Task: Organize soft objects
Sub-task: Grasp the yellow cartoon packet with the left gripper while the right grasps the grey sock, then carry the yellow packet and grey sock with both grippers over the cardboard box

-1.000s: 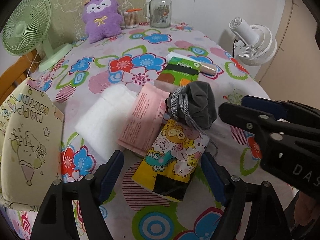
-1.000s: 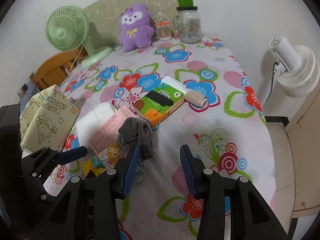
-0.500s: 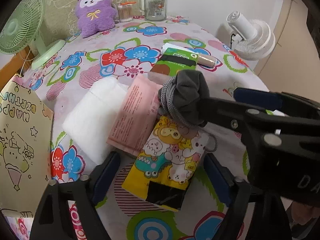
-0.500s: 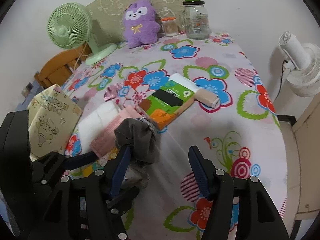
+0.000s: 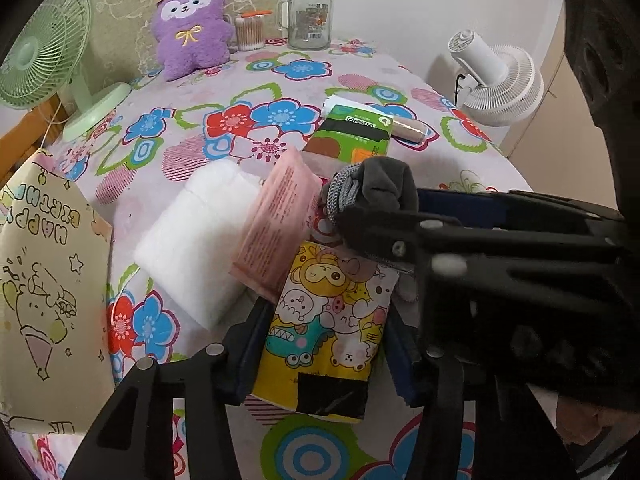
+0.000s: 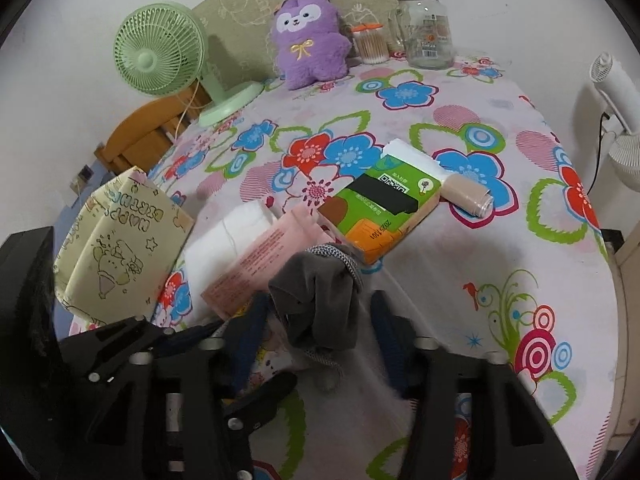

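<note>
In the left wrist view, little of the sorting appears done: the soft things are still bunched at the near edge of the desk [image 5: 192, 148], whose cloth is printed with bright flowers. The left hand-held gripper [image 5: 324, 356] has just been closing, and its blue pads are seen at both sides of the glossy cartoon-printed tissue pack [image 5: 328, 320], seemingly pressed on it. A flat pink packet [image 5: 276, 216] overlaps a puffy white pad [image 5: 196, 232], and a crumpled grey drawstring pouch [image 5: 380, 184] of matte cloth with a woven cord is met by the right hand-held gripper [image 5: 384, 236]. In the right wrist view, the right hand-held gripper's [image 6: 316, 336] jaws have just been closing with the pouch [image 6: 320, 304] between them; whether the pads already press it cannot be told. Farther off lie a boxy green tissue pack [image 6: 384, 208] and a beige fabric roll [image 6: 468, 200], untouched. A cream paper gift bag [image 6: 124, 240] stands at the left, judged the likely destination, with nothing seen inside.
</note>
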`<state>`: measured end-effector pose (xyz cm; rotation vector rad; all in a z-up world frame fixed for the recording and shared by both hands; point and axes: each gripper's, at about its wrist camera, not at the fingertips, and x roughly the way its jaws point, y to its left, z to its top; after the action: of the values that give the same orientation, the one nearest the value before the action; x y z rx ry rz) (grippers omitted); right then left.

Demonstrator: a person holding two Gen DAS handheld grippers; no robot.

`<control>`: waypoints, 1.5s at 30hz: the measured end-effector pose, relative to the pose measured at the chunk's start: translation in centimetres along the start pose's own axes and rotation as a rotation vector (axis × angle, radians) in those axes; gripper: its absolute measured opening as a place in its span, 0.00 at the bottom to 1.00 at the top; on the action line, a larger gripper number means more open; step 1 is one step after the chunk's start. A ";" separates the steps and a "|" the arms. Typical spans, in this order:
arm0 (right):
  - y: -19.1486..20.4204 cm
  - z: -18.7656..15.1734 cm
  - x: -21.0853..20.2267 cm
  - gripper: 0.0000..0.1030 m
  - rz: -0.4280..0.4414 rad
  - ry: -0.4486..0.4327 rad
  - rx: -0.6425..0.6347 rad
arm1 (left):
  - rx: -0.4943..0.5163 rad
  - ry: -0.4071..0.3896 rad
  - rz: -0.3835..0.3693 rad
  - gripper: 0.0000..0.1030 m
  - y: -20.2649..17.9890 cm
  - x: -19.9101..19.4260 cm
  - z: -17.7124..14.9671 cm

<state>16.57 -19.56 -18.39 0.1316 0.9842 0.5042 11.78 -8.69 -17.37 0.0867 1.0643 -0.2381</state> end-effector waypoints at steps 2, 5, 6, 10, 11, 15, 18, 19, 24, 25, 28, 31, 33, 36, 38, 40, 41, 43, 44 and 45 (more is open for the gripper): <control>0.1 0.1 -0.1 0.37 -0.012 -0.003 -0.007 | -0.002 -0.006 0.002 0.53 0.1 -0.3 0.0; 0.4 0.1 -0.4 0.34 -0.036 -0.017 -0.025 | -0.004 -0.015 0.004 0.53 0.2 -0.7 -0.1; 0.5 0.1 -0.6 0.33 -0.045 -0.023 -0.029 | -0.003 -0.018 0.006 0.53 0.2 -0.9 -0.1; 0.8 0.1 -1.6 0.32 -0.068 -0.048 -0.035 | -0.008 -0.038 0.016 0.53 0.5 -1.8 -0.1; 0.8 0.1 -1.8 0.32 -0.070 -0.052 -0.034 | -0.010 -0.042 0.018 0.53 0.6 -2.0 -0.1; 1.1 0.3 -3.0 0.32 -0.079 -0.080 -0.033 | -0.020 -0.061 0.021 0.53 1.0 -2.9 -0.1; 1.5 0.4 -3.6 0.32 -0.082 -0.094 -0.035 | -0.026 -0.078 0.026 0.53 1.2 -3.7 -0.1; 1.6 0.4 -3.9 0.32 -0.083 -0.099 -0.036 | -0.027 -0.083 0.026 0.53 1.3 -4.0 -0.2; 2.4 0.5 -5.0 0.32 -0.083 -0.124 -0.046 | -0.033 -0.115 0.028 0.53 1.7 -5.5 -0.2; 2.6 0.6 -5.3 0.32 -0.082 -0.130 -0.050 | -0.036 -0.124 0.028 0.53 1.8 -5.9 -0.2; 3.2 0.8 -6.0 0.32 -0.082 -0.148 -0.057 | -0.043 -0.143 0.030 0.53 2.1 -6.9 -0.1; 4.0 1.1 -6.9 0.32 -0.078 -0.170 -0.068 | -0.054 -0.164 0.034 0.52 2.6 -7.8 -0.1; 4.5 1.3 -7.3 0.32 -0.074 -0.182 -0.074 | -0.063 -0.178 0.038 0.52 3.0 -8.3 0.0; 5.2 1.7 -7.8 0.32 -0.070 -0.197 -0.084 | -0.078 -0.199 0.043 0.53 3.8 -9.2 0.0; 5.8 2.0 -8.0 0.32 -0.068 -0.204 -0.092 | -0.089 -0.215 0.047 0.52 4.4 -9.9 0.0; 6.5 2.3 -8.1 0.32 -0.065 -0.210 -0.105 | -0.102 -0.232 0.051 0.52 5.2 -10.6 0.0; 7.0 2.5 -8.2 0.32 -0.062 -0.214 -0.114 | -0.107 -0.239 0.053 0.52 5.5 -10.9 0.0; 7.8 2.8 -8.3 0.32 -0.058 -0.221 -0.128 | -0.122 -0.257 0.057 0.53 6.3 -11.6 0.0; 8.3 2.9 -8.4 0.32 -0.054 -0.229 -0.141 | -0.128 -0.264 0.059 0.52 6.7 -11.9 0.0; 8.9 3.1 -8.4 0.32 -0.050 -0.237 -0.152 | -0.136 -0.272 0.063 0.52 7.3 -12.2 0.0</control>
<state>12.26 -15.33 -7.30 0.0289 0.7137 0.5038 7.88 0.20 -7.02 -0.0343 0.8029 -0.1159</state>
